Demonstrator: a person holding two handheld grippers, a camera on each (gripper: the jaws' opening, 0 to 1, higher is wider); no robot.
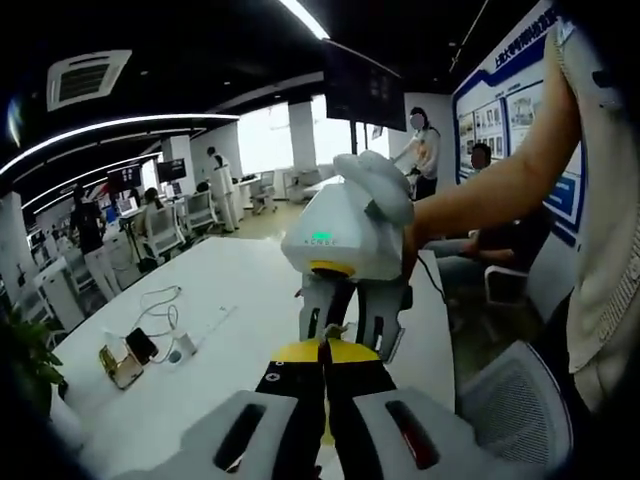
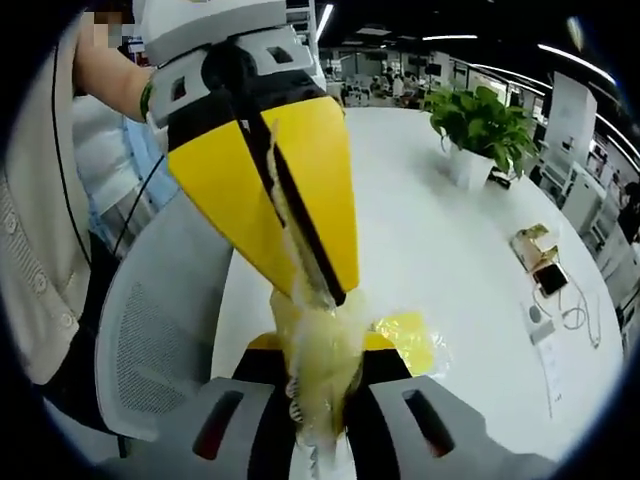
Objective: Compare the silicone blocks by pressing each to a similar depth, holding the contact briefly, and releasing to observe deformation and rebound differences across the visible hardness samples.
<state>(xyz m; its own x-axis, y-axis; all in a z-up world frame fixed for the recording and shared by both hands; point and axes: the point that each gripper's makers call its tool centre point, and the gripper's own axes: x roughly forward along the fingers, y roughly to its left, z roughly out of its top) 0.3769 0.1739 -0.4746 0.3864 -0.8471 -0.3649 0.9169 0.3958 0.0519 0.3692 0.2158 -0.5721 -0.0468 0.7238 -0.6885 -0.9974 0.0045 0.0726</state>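
Big open office, long white table (image 1: 230, 300) running off toward desks and people at the far end. On it sit a potted plant (image 2: 480, 125), some phones (image 1: 130, 355) and a white cable (image 1: 160, 300).

Both grippers meet over the near table edge, tip to tip. The left gripper (image 2: 310, 285) comes down into the right gripper view with its yellow jaws pressed together on a pale, translucent yellowish silicone block (image 2: 320, 350). The right gripper (image 2: 318, 420) has its own jaws closed on the same lump from below, so the block is pinched between the two tools, off the table.

It looks very soft: squashed, wrinkled, bulging out sideways with a glossy, gel-like skin. Probably light, maybe a bit tacky or slippery, and likely to tear or squirt out if squeezed hard. Best held across the thick middle, not the thin flap (image 2: 410, 335) sticking out to the side.

A grey mesh chair (image 2: 150, 330) sits by the person's beige knit sleeve (image 2: 30, 260).
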